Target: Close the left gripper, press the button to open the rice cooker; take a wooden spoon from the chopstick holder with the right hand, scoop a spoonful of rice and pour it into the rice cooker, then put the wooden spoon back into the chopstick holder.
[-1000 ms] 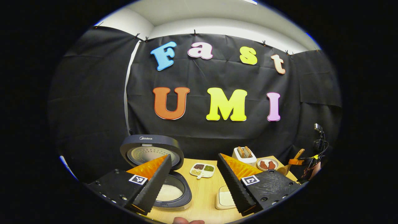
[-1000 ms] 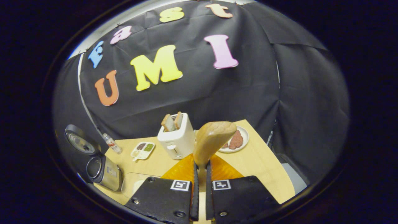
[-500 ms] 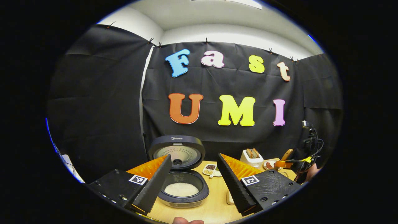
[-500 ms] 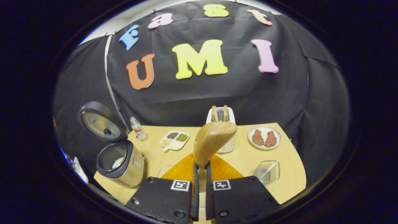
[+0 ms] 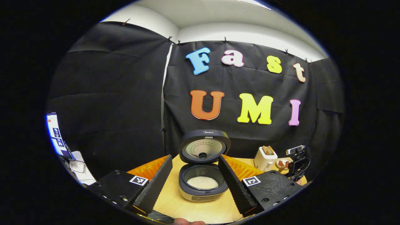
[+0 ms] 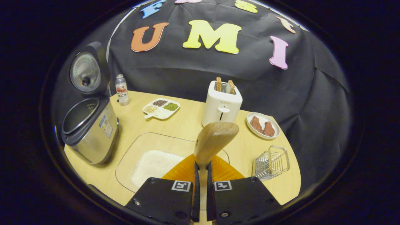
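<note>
The left tongs stand with their fingers wide apart, holding nothing, above the near edge of a pale wooden bench. Straight ahead, between the two fingers, sits the rice cooker with its round lid tipped up and a layer of white rice in its dark inner pot. To the right of these tongs, farther off, stand a white toaster and a dark camera rig on the other tool. Black cloth walls the booth behind the bench, with a white ceiling above it; far to the left a lit screen and some papers lie outside the cloth.

The right tongs are clamped together on the handle of the wooden spoon, whose bowl rises just ahead of the fingertips. Below and left of the spoon lies a clear shallow tray holding a heap of white rice. Farther left stands the open rice cooker, with a small bottle behind it. Ahead lie a divided dish of beans and the toaster with two slices in it. To the right are a plate with two pieces of meat and, nearer, a wire chopstick holder, well apart from the spoon. The bench has a curved right edge against the black cloth.
</note>
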{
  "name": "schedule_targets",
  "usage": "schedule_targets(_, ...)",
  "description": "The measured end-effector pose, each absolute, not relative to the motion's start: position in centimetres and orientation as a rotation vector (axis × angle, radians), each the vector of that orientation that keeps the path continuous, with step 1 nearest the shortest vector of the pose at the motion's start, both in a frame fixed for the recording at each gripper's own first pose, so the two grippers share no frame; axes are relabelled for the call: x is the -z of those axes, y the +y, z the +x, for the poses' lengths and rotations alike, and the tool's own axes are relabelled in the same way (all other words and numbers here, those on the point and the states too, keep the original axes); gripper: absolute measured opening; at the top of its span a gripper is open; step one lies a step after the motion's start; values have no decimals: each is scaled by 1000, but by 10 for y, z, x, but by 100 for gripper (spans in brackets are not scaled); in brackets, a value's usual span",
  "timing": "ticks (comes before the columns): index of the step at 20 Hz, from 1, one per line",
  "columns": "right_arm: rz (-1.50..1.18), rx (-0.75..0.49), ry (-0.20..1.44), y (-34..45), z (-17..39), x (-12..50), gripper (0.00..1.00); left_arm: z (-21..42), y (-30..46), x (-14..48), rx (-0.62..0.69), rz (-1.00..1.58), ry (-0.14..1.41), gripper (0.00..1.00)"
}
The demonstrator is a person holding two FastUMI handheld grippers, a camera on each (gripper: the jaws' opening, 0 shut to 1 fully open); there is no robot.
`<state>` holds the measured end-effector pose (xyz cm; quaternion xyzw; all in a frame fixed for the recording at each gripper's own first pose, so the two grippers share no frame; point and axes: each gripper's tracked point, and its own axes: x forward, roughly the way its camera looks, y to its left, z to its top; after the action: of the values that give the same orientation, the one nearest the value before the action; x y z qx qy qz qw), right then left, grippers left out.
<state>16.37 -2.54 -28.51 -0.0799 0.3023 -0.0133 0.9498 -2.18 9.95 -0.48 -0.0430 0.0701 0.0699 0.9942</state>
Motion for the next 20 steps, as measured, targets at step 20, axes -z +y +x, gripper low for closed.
schedule_targets(20,749,-116,794,36,155,298,14,-54,115,5,-180,-132,153,95)
